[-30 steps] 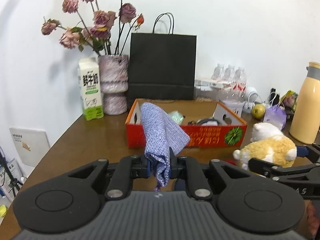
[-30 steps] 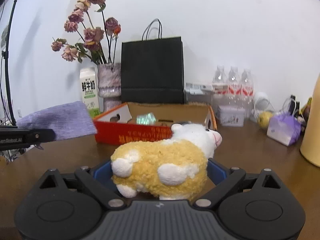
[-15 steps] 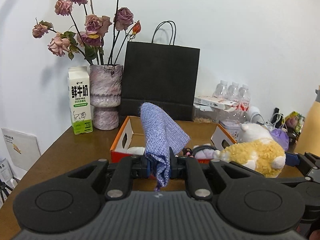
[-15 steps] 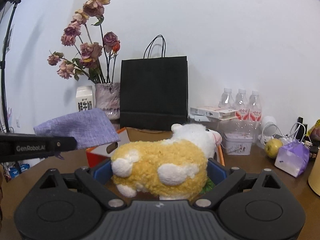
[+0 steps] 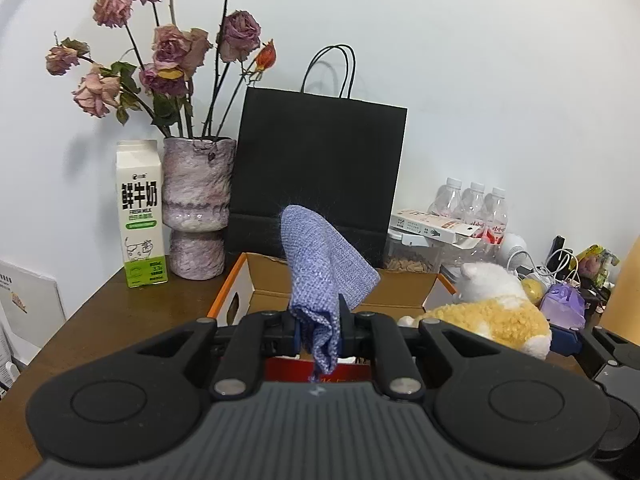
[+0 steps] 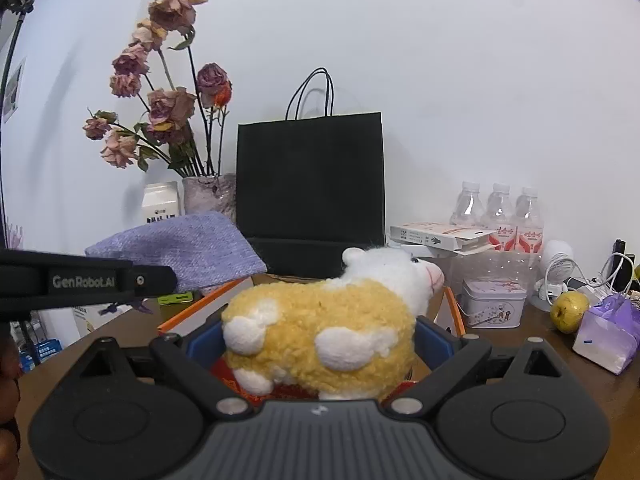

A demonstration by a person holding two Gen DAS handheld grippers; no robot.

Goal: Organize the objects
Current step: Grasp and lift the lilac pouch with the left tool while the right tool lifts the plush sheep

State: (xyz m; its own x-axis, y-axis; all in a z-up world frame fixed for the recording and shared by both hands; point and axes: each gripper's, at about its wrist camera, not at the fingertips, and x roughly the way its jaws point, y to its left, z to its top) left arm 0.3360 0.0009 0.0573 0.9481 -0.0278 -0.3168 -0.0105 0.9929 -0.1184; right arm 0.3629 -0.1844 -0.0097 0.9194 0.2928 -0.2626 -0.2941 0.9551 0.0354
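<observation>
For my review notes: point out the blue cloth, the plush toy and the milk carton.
blue cloth (image 5: pixel 320 256): left wrist view, its upper fold.
plush toy (image 6: pixel 320 320): right wrist view, its yellow body.
milk carton (image 5: pixel 140 216): left wrist view, its front face.

Black paper bag (image 5: pixel 318 168), wilted roses (image 5: pixel 168 52)

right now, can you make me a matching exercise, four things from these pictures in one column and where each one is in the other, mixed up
Things:
1. blue cloth
2. plush sheep
3. milk carton
4. yellow fruit

Places:
A. standing left of the vase
B. clamped in the left tongs
C. on the table, beside the purple pack
D. held in the right tongs

Pairs: 1-B, 2-D, 3-A, 4-C
</observation>
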